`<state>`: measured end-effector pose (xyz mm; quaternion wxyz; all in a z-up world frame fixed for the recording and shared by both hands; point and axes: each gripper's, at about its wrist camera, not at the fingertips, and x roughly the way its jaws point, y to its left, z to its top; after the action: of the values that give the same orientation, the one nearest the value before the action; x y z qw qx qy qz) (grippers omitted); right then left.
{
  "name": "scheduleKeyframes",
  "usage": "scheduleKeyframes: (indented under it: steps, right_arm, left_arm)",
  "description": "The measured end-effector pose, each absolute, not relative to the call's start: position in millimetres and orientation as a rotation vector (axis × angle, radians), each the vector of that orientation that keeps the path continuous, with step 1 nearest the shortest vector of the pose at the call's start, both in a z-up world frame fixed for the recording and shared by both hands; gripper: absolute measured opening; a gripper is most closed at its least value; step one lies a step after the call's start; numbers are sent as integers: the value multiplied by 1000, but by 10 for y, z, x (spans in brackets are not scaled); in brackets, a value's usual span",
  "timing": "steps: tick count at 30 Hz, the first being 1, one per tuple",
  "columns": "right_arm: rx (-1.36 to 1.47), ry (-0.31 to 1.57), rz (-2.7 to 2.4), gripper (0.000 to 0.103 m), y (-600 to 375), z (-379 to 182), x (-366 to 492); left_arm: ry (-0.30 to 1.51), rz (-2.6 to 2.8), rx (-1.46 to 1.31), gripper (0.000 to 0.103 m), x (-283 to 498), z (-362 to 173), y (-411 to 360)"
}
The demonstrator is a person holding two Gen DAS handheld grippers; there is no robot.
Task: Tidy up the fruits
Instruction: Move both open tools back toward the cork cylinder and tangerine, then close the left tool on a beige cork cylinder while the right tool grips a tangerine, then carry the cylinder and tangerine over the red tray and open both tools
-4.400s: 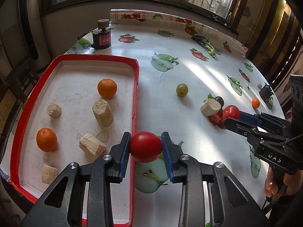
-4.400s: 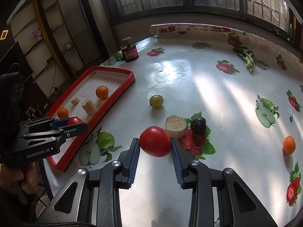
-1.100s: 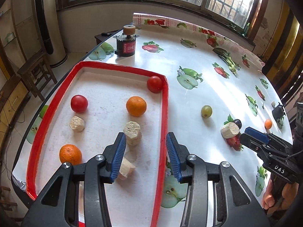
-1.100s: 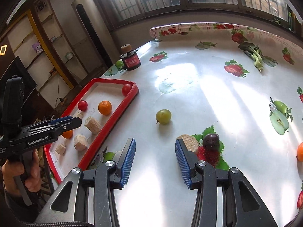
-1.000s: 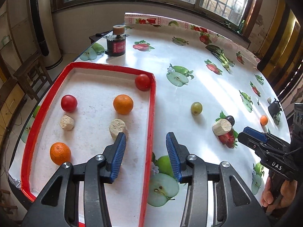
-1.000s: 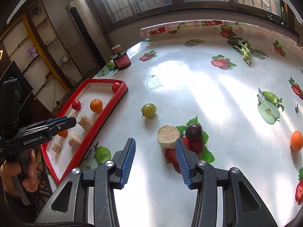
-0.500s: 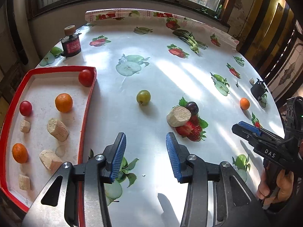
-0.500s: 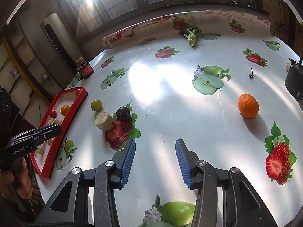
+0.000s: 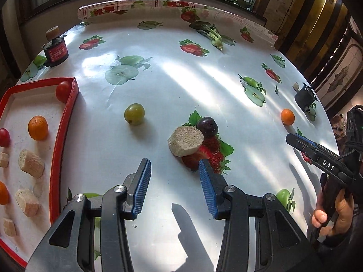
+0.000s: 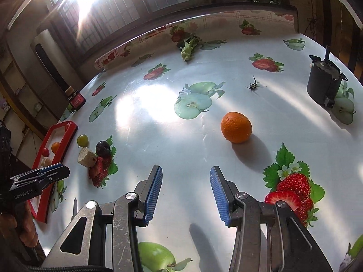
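Left wrist view showed the round table [image 9: 181, 86] under a glossy white oilcloth printed with apples and strawberries. At nine o'clock lay the red-rimmed tray [image 9: 61, 131], its pale matt floor holding two small oranges, two smooth red tomatoes and several rough, crumbly beige chunks. The left gripper [image 9: 173, 170] stood at six o'clock, ribbed blue pads parted with nothing between them. Just past its tips, at twelve o'clock from them, sat a beige cylindrical chunk [image 9: 186, 141] with its flat cut face upward and tipped toward the camera, touching a glossy dark plum [image 9: 207, 124]. A round green grape-like fruit [image 9: 134, 114] lay at ten o'clock, apart from both.

Four seconds earlier each gripper had clamped a red tomato; both tomatoes were now in the tray and both claws were empty. A second earlier the left claw hung over the tray; it had since swung across to the chunk and plum.

In the right wrist view, the right gripper [image 10: 186, 185] was likewise partly open and empty, with a dimpled round orange [image 10: 236, 127] at one o'clock, clear of the pads. A dark cylindrical pot [image 10: 322, 86] stood at two o'clock.
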<state>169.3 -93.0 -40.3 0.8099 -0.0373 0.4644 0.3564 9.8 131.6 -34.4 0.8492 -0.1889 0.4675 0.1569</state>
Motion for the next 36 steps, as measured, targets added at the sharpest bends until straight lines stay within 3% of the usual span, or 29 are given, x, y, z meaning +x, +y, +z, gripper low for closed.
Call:
scheduleKeyframes:
  steps: [13,16,17,18,36]
  right_arm:
    - [-133,961,662,51,-866,-537,2242]
    - [-147,947,659,47,-839,-545,2278]
    - [-150,941,657,38,-838,-545,2279]
    - [-154,936,656,37,-839,-543,2275]
    - [-178,938,841,36,-519,-372,1568]
  left_arm:
    - [1019,310,-395,41,486,-571,1268]
    - [1007,314,-388,40,514,-580,1292]
    - [1005,318,-384,34,516,-579,1300]
    - [1004,315,-380,34,515,-577,1302]
    - [951,353,-408,34,-90,-428,1382]
